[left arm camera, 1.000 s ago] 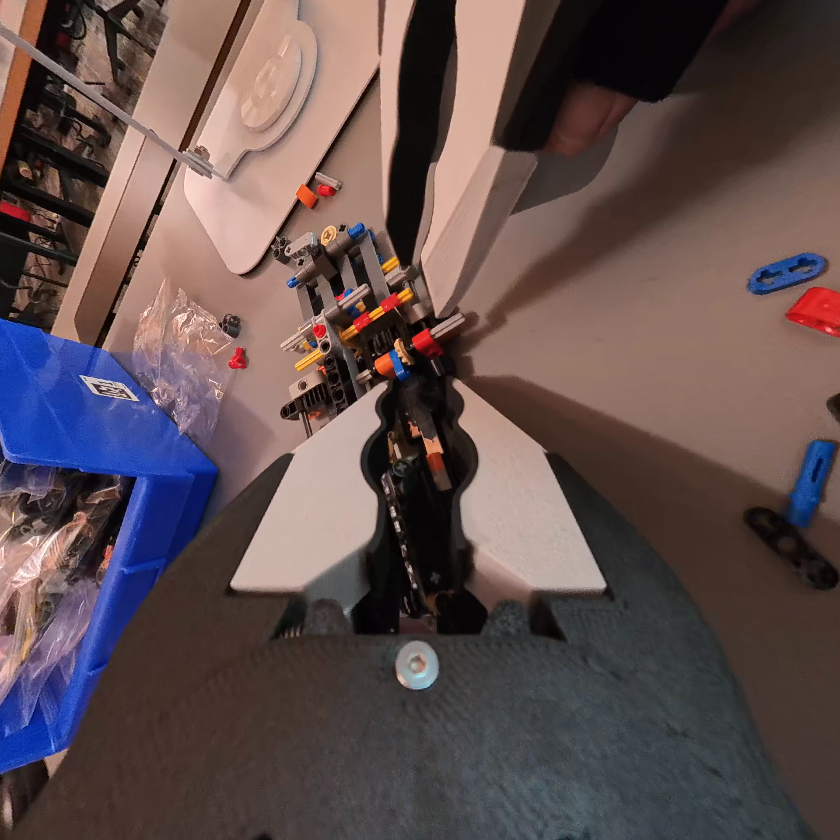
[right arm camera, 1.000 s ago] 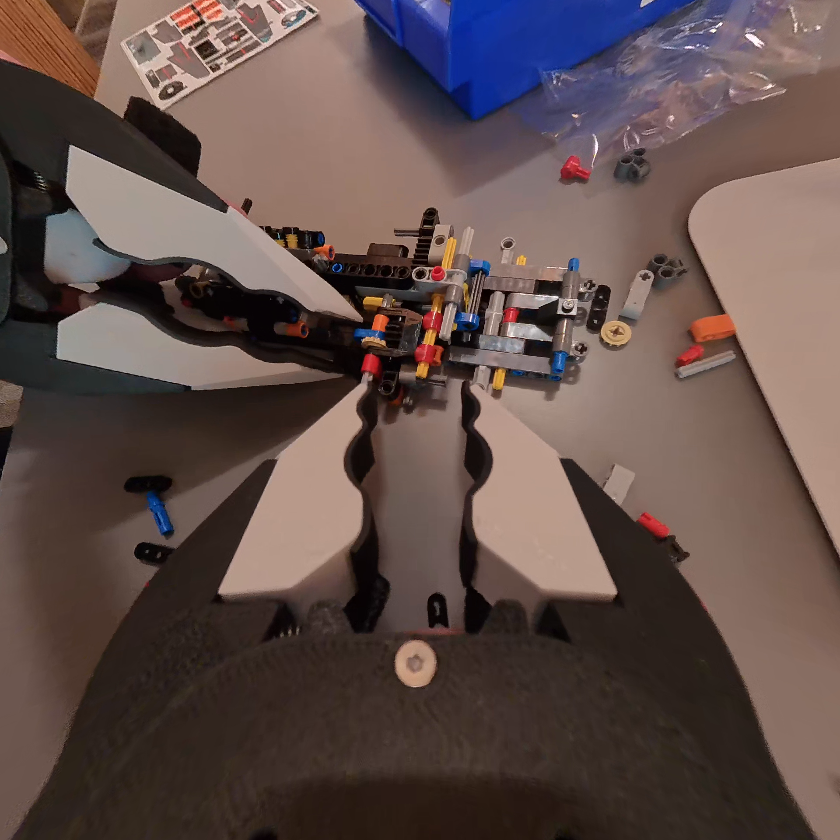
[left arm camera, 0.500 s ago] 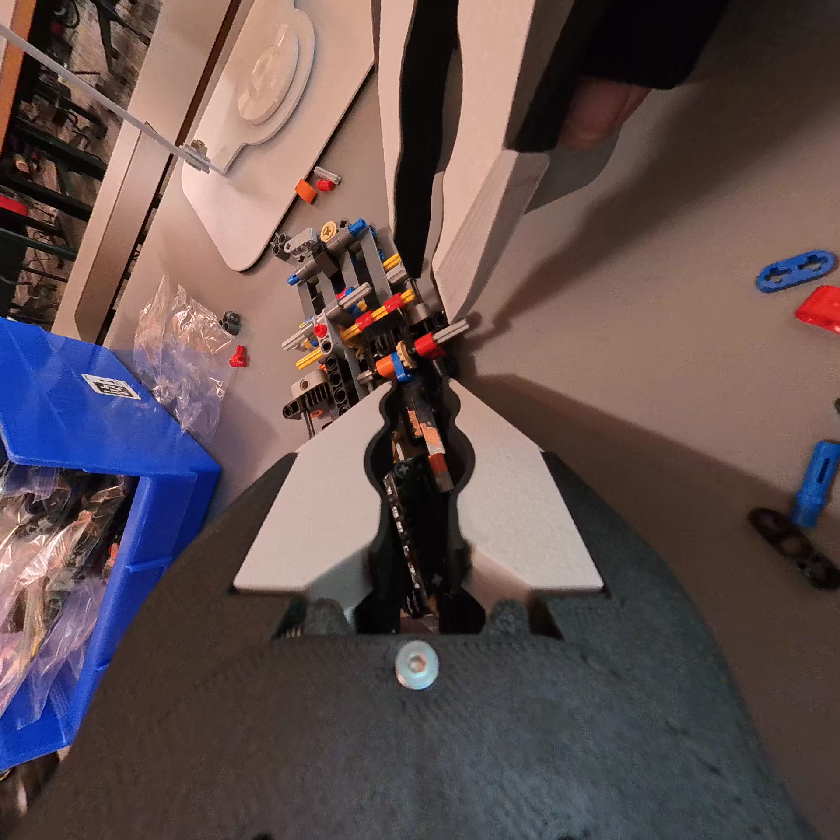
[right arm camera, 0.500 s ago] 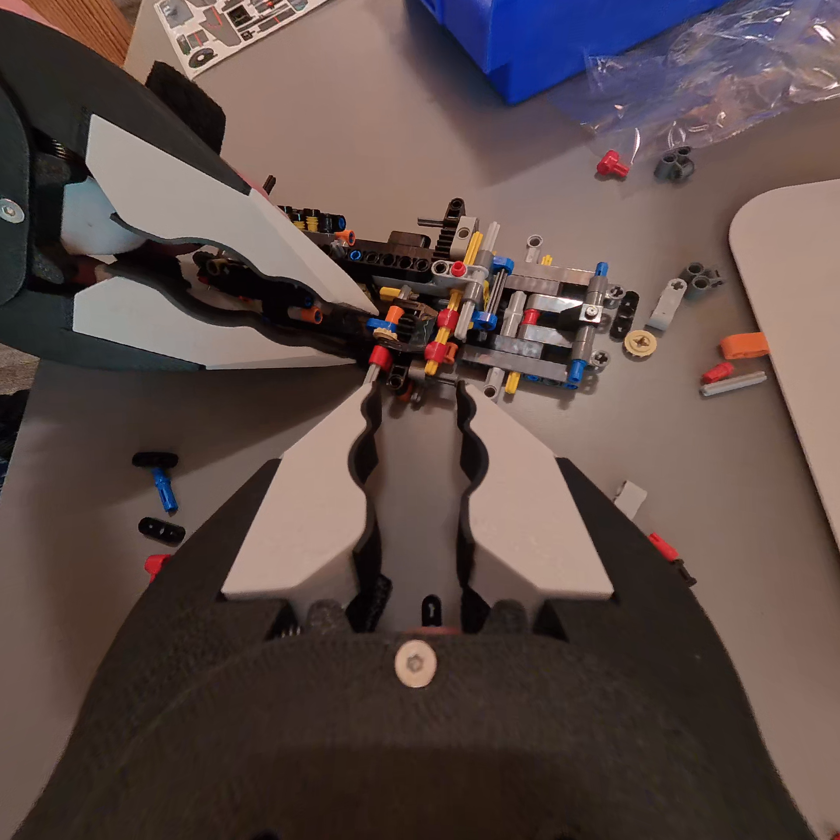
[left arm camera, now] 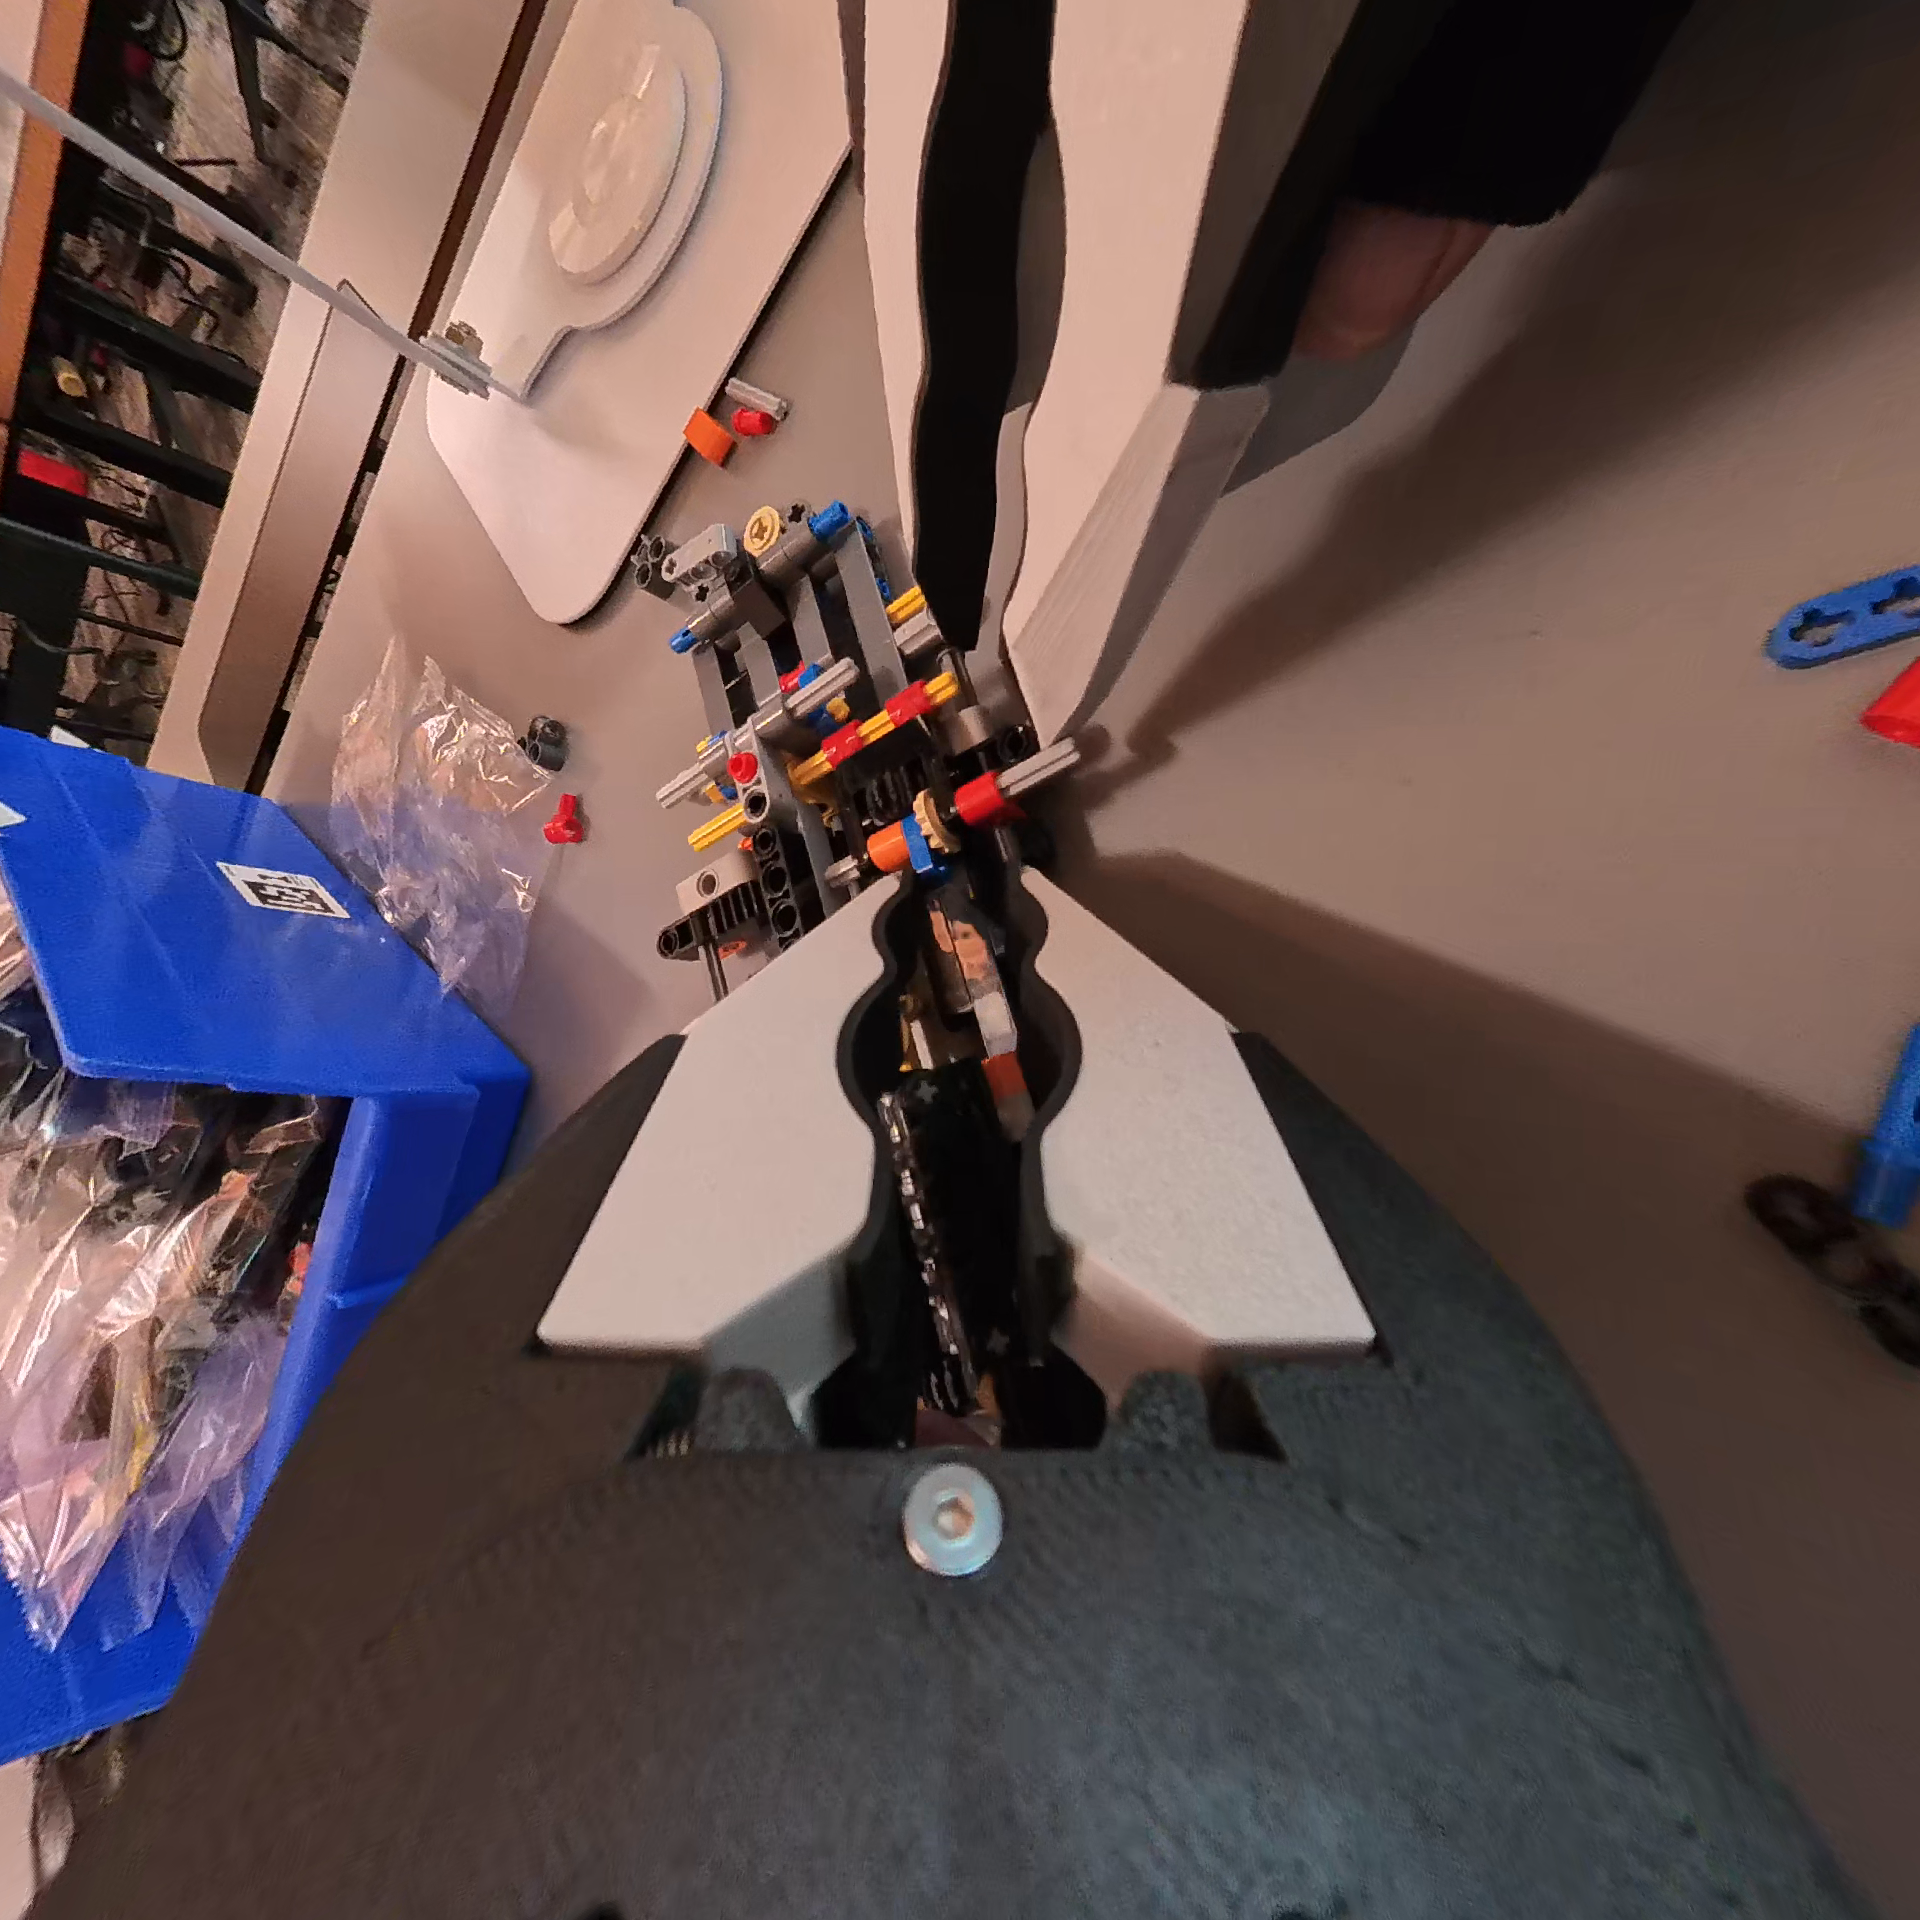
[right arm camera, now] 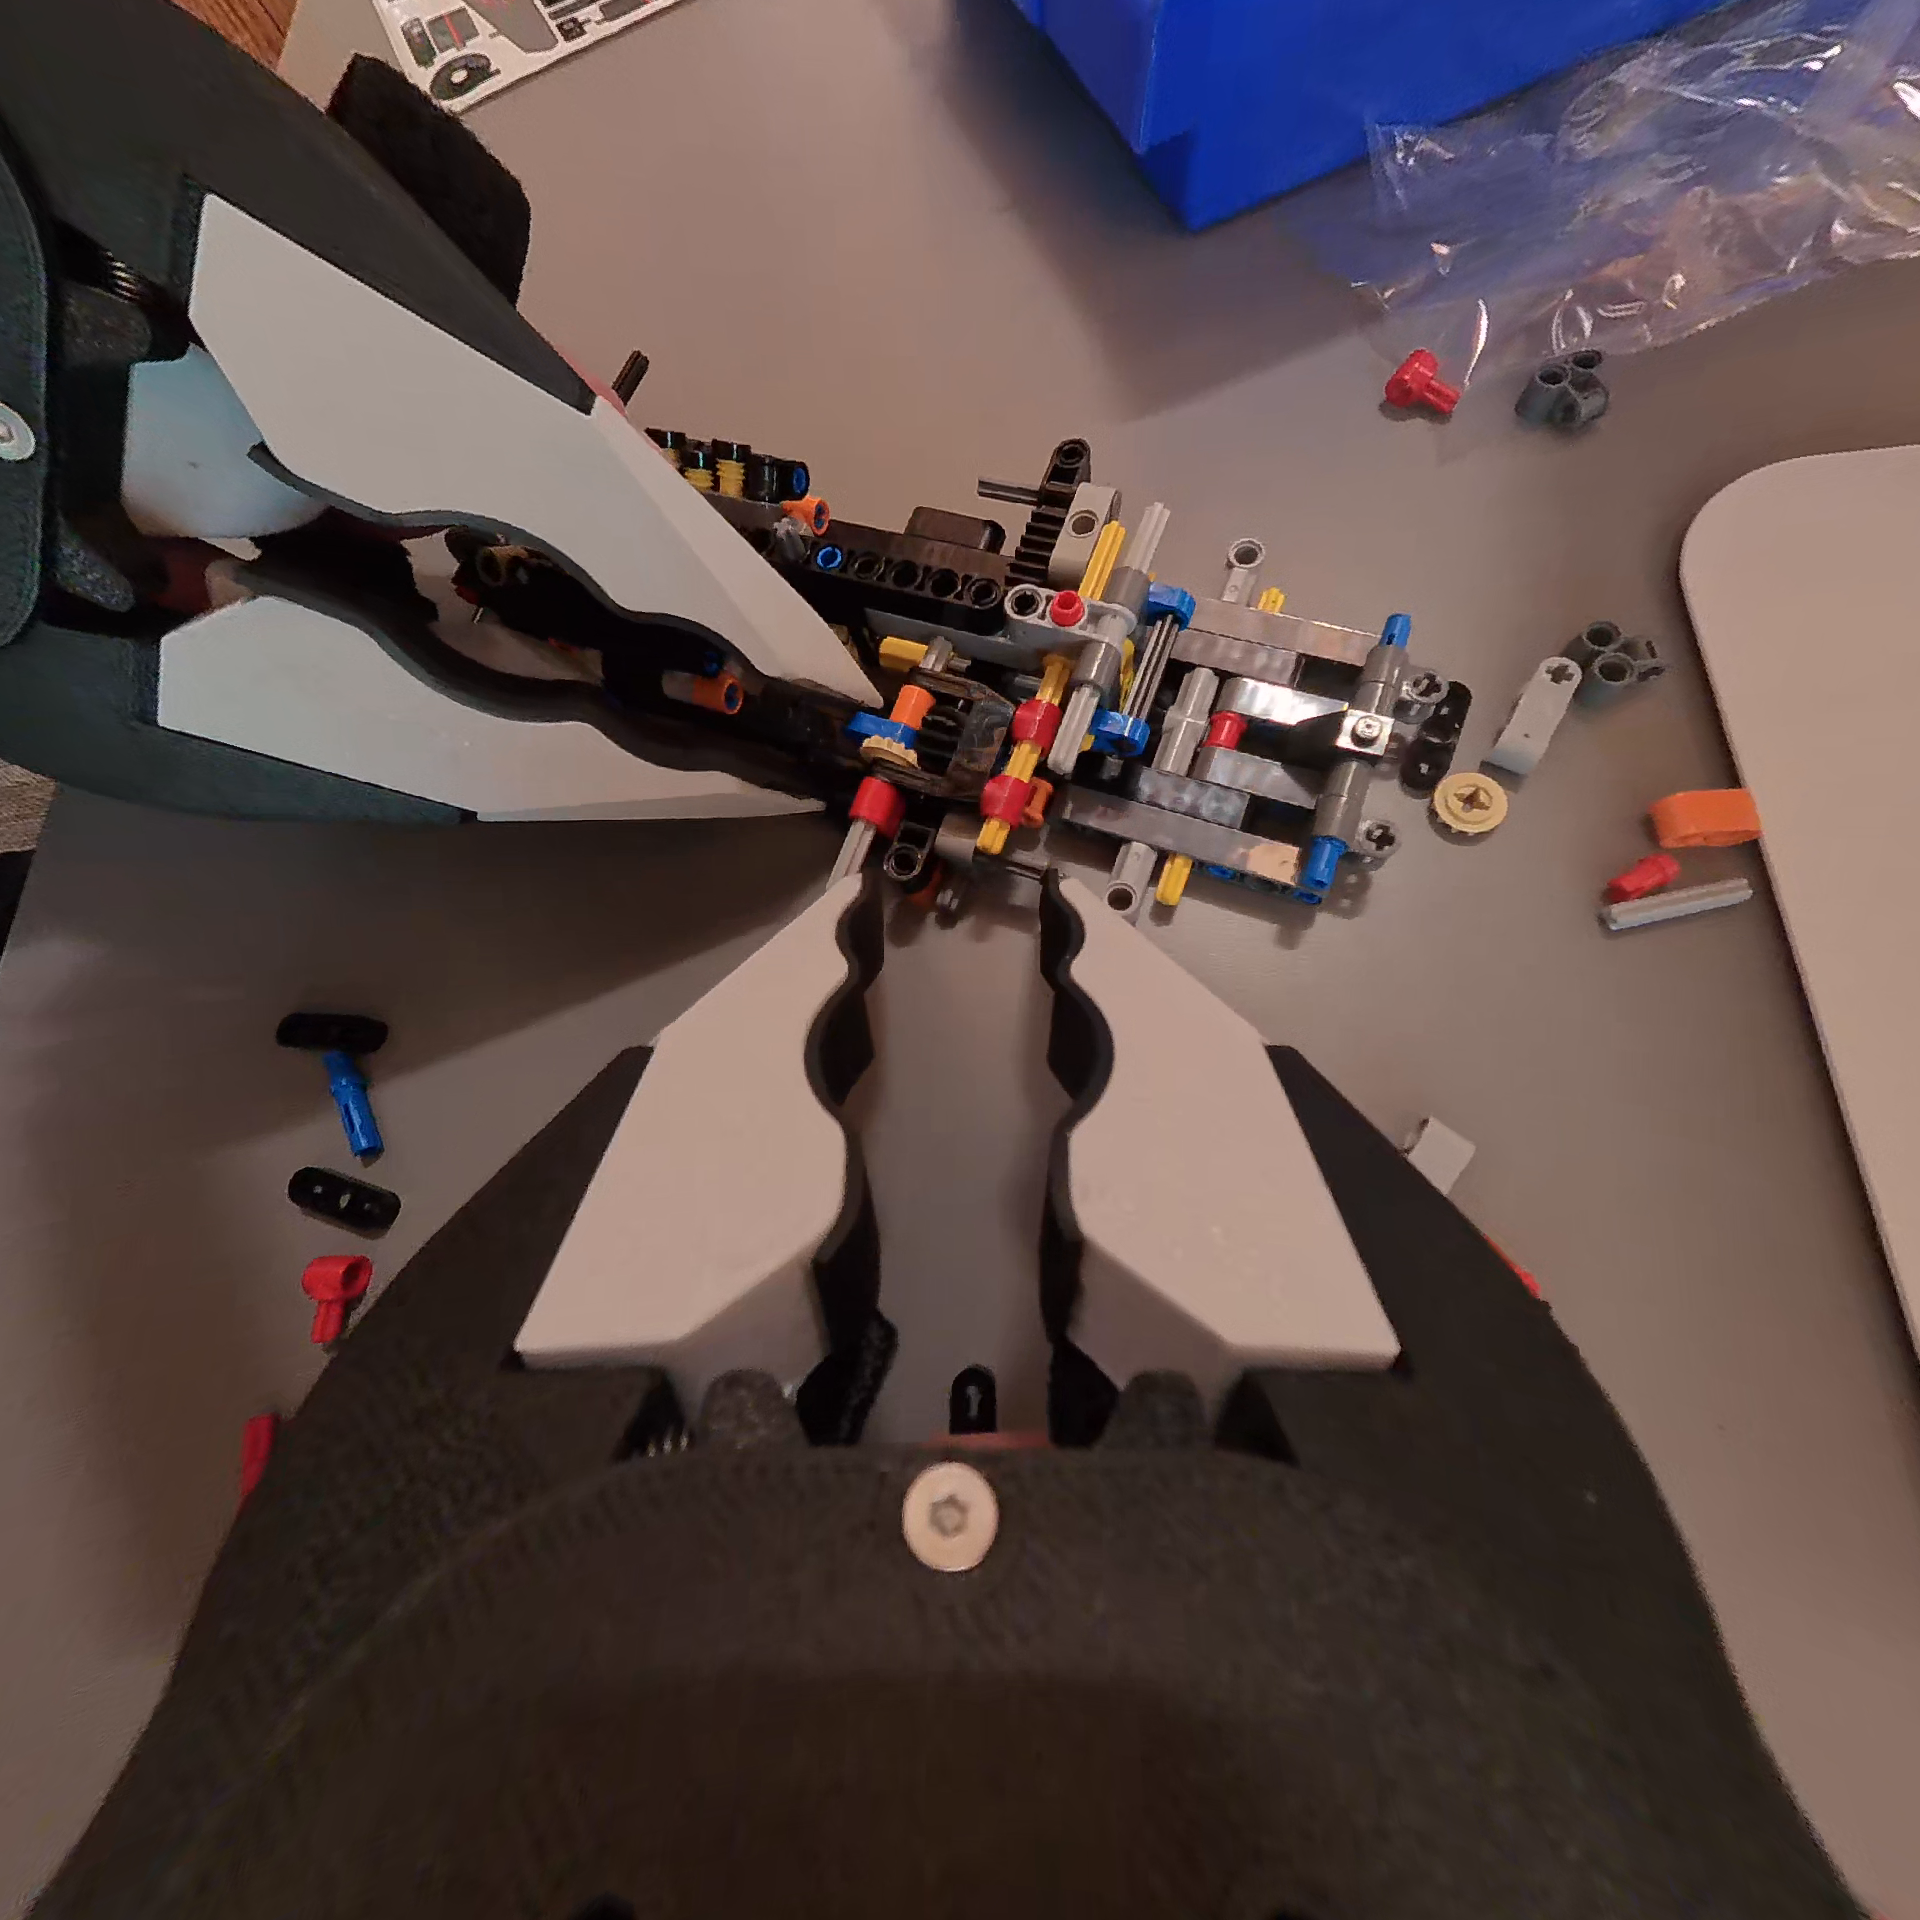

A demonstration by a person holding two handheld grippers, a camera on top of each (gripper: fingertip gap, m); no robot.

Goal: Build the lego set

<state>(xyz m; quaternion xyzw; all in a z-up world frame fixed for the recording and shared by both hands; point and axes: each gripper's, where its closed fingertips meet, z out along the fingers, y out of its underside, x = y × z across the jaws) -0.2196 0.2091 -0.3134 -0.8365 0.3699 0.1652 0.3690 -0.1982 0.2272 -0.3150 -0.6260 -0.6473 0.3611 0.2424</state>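
Parts lie loose at the far left of the grey table (right arm camera: 1039, 208): a black link (right arm camera: 332, 1032), a blue pin (right arm camera: 351, 1101), a red pin (right arm camera: 335, 1288), probably set aside within reach for later steps. Next comes the left gripper (right arm camera: 831, 743), pinching the black rear end of the model (right arm camera: 1174, 707) between its pads, seemingly to steady the half-built frame against a push from the side. The model rests on the table in the middle, its grey front reaching rightward. Below it the right gripper (right arm camera: 951, 899) stands spread and empty, tips just short of the model's near edge by a red bush on a grey axle (right arm camera: 871, 805); I judge it is lining up to press or grip something there. Farther right sit a tan disc (right arm camera: 1470, 802), an orange piece (right arm camera: 1704, 816) and a pale board (right arm camera: 1818, 727); a blue bin (right arm camera: 1299, 83) and plastic bags (right arm camera: 1662, 177) hold unused stock behind.
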